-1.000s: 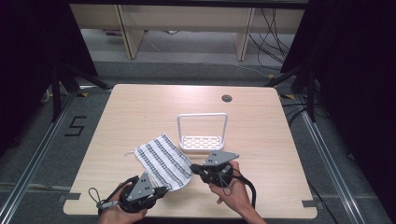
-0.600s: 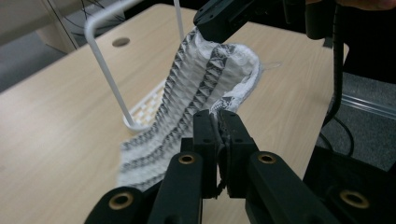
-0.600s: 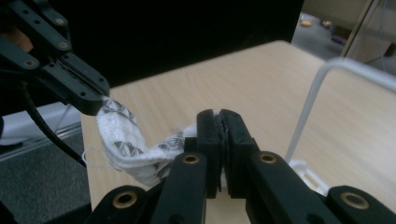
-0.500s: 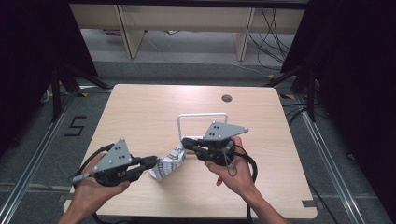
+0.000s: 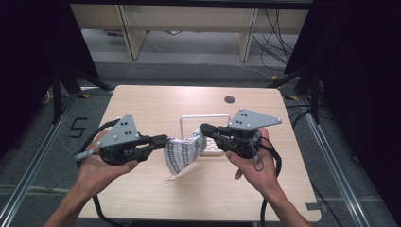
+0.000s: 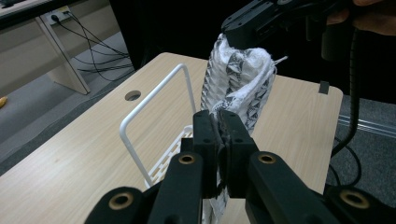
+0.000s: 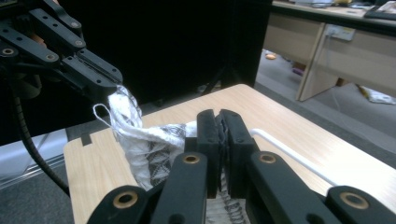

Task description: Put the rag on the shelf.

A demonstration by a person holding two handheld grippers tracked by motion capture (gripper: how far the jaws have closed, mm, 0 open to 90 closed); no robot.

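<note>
— Where is the patterned cloth [image 5: 182,153] now?

— Slung between the two grippers above the wooden table [image 5: 156,101], sagging in the middle, one loose thread dangling down. Just behind it stands the white wire rack [image 5: 203,117].

— And the jaws?

— The left gripper [image 5: 163,140] is clamped tight on one corner of the cloth; the right gripper [image 5: 204,127] is pinched closed on the opposite corner. In each gripper view the fabric bunches right at the closed black tips.

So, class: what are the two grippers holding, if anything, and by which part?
Both hold the patterned cloth: the left gripper pinches one upper edge, the right gripper the opposite one, and it sags between them above the table.
</note>
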